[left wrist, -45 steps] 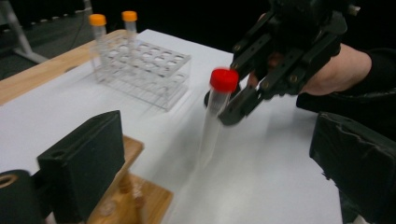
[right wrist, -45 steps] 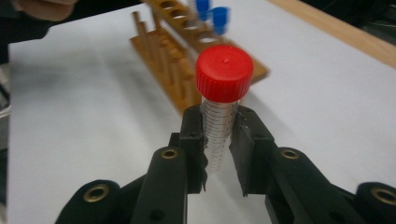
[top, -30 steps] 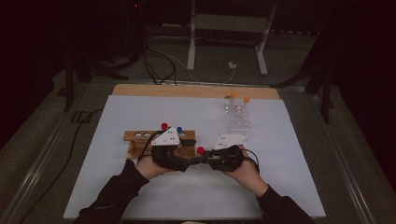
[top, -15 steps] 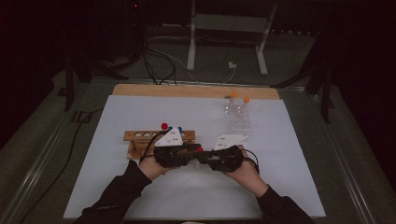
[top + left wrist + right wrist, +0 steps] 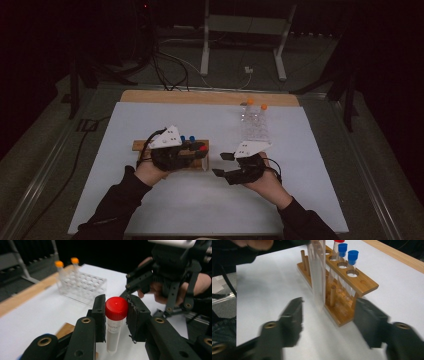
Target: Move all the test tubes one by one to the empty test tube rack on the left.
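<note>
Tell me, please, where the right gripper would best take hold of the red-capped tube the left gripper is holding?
Probably the bare body below the red cap, approached from the side. The tube hangs upright, the left gripper pinches its cap, and the right gripper is open beside it.

I see the white table (image 5: 150, 210) carrying a wooden rack (image 5: 142, 146) near centre and a clear rack (image 5: 255, 127) at two o'clock.
</note>
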Action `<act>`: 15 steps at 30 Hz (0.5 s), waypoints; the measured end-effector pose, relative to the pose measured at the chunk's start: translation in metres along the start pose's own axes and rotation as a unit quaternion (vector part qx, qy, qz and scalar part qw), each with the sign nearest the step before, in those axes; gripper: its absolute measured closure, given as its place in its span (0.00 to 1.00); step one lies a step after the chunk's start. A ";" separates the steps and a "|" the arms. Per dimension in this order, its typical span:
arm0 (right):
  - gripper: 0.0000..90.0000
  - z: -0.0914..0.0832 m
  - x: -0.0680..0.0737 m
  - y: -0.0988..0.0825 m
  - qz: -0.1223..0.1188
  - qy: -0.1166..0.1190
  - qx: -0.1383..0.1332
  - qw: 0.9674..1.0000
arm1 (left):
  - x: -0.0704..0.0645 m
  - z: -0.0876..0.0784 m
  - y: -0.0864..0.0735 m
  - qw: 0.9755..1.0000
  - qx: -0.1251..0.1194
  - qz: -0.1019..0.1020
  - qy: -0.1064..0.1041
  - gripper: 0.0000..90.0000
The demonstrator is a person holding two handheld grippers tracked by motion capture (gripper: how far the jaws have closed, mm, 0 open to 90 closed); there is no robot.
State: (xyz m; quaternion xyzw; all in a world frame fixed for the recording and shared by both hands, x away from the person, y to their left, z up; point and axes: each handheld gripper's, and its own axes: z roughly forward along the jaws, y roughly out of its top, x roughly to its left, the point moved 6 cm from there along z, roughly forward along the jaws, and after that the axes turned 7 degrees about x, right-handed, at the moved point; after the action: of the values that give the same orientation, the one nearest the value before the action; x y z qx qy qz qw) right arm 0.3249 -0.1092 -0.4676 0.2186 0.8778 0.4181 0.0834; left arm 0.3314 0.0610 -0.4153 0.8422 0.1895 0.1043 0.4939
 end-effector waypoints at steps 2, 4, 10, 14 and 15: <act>0.29 0.000 -0.001 0.001 0.007 -0.003 -0.003 1.000 | 0.003 -0.008 0.003 1.000 -0.005 0.003 0.009 0.79; 0.20 -0.001 -0.002 0.002 0.015 -0.008 -0.008 1.000 | 0.006 -0.015 0.005 1.000 -0.007 0.002 0.016 0.79; 0.01 -0.007 -0.005 0.005 0.029 -0.009 -0.022 0.999 | 0.020 -0.038 0.007 0.999 -0.021 -0.006 0.043 0.79; 0.00 -0.010 -0.007 0.006 0.032 -0.009 -0.031 0.999 | 0.031 -0.048 0.005 0.998 -0.020 -0.011 0.063 0.79; 0.00 -0.011 -0.007 0.007 0.035 -0.008 -0.034 0.999 | 0.033 -0.051 0.004 0.998 -0.021 -0.015 0.066 0.79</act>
State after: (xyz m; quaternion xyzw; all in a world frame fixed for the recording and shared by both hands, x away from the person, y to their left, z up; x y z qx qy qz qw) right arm 0.3300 -0.1164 -0.4556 0.2500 0.8541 0.4484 0.0834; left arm 0.3439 0.1133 -0.3870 0.8201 0.2319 0.1559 0.4994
